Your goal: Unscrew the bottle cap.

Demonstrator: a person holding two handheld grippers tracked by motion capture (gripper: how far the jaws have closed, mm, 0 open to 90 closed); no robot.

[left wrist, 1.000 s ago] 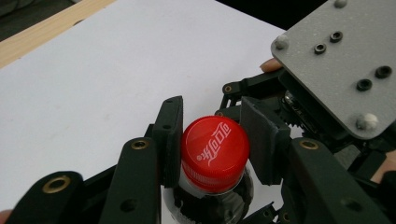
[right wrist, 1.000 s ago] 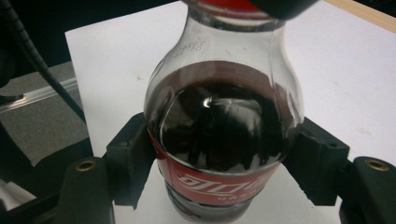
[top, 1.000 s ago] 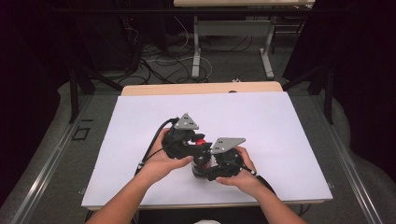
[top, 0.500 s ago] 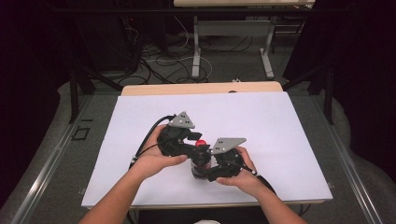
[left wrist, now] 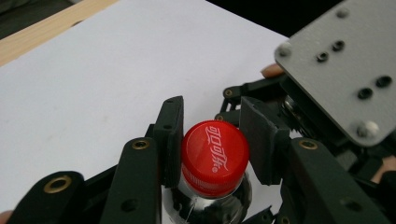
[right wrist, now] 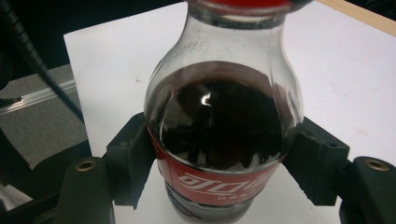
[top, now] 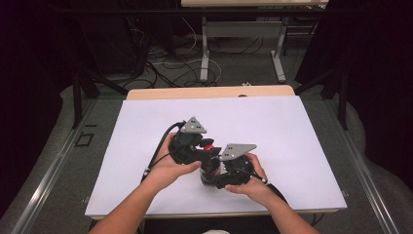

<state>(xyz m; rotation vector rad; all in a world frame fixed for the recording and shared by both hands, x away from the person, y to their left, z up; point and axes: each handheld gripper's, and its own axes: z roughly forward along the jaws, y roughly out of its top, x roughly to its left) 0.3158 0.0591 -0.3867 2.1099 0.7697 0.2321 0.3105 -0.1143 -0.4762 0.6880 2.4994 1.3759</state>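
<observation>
Bottle: small clear plastic cola bottle [right wrist: 222,135] with dark drink, a red label band and a red screw cap [left wrist: 214,156], upright on the counter between the two hands.

Left fingers: the left gripper [left wrist: 212,140] has its two black fingers [left wrist: 169,140] closed on the red cap from either side, touching it, with the cap top facing the camera.

Right fingers: the right gripper [right wrist: 219,161] has its fingers [right wrist: 133,161] closed on the bottle's body at the label band, one pad on each side, so the bottle is held firm below the shoulder.

Hands: in the high view the left gripper [top: 192,144] sits above and slightly behind the right gripper [top: 229,168], the two almost touching, with the red cap [top: 208,146] just visible between them.

What has changed: over the last second the left gripper has shifted a little to the left and turned at the wrist, while the right gripper has kept its place on the body.

Meaning: this looks like a turn of the cap against a steadied bottle, most likely unscrewing; the cap still sits on the neck, so the opening seems started and not finished.

Counter: white sheet [top: 272,126] over a pale wooden top, bare around the bottle.

Beyond: grey floor with loose cables [top: 170,63] behind the counter.
</observation>
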